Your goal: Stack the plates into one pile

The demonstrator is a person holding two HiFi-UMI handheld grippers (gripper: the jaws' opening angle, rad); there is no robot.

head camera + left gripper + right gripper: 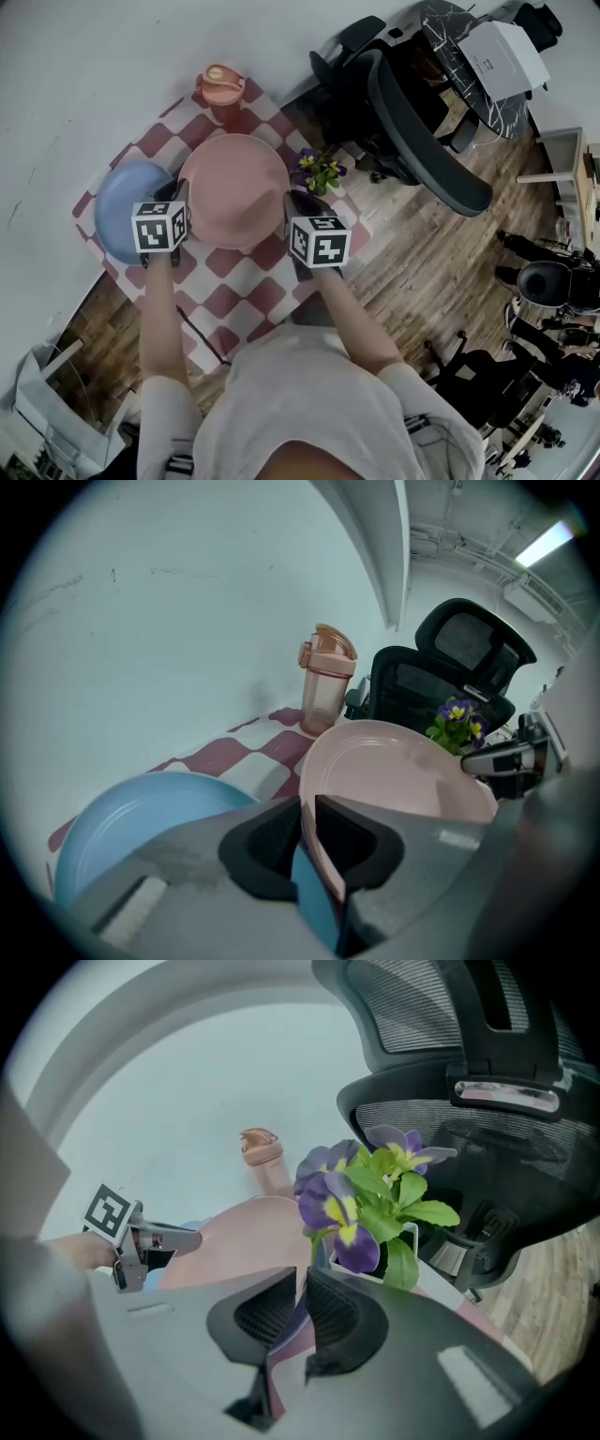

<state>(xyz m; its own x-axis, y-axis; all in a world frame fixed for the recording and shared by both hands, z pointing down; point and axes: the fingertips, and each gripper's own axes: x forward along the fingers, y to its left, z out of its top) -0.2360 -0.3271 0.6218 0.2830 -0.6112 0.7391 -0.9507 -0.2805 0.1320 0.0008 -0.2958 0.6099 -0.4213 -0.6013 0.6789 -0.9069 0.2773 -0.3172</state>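
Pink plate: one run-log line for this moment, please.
round pink plate | left gripper jaws on left rim | right gripper jaws on right rim | round blue plate alongside, not stacked

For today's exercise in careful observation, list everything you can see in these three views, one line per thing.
pink plate: one, pink, middle of the cloth
blue plate: one, blue, left of the pink plate
bottle: one, pink, behind the pink plate
flowers: one pot, purple and yellow, right of the pink plate
cloth: one, red-and-white checked, under the plates
chair: one, black, beyond the flowers
box: one, white, top right on a dark table
floor: one, brown wood, right side
left gripper: one, grey, on the pink plate's left rim
right gripper: one, grey, on its right rim
person: one, white top, bottom of the head view
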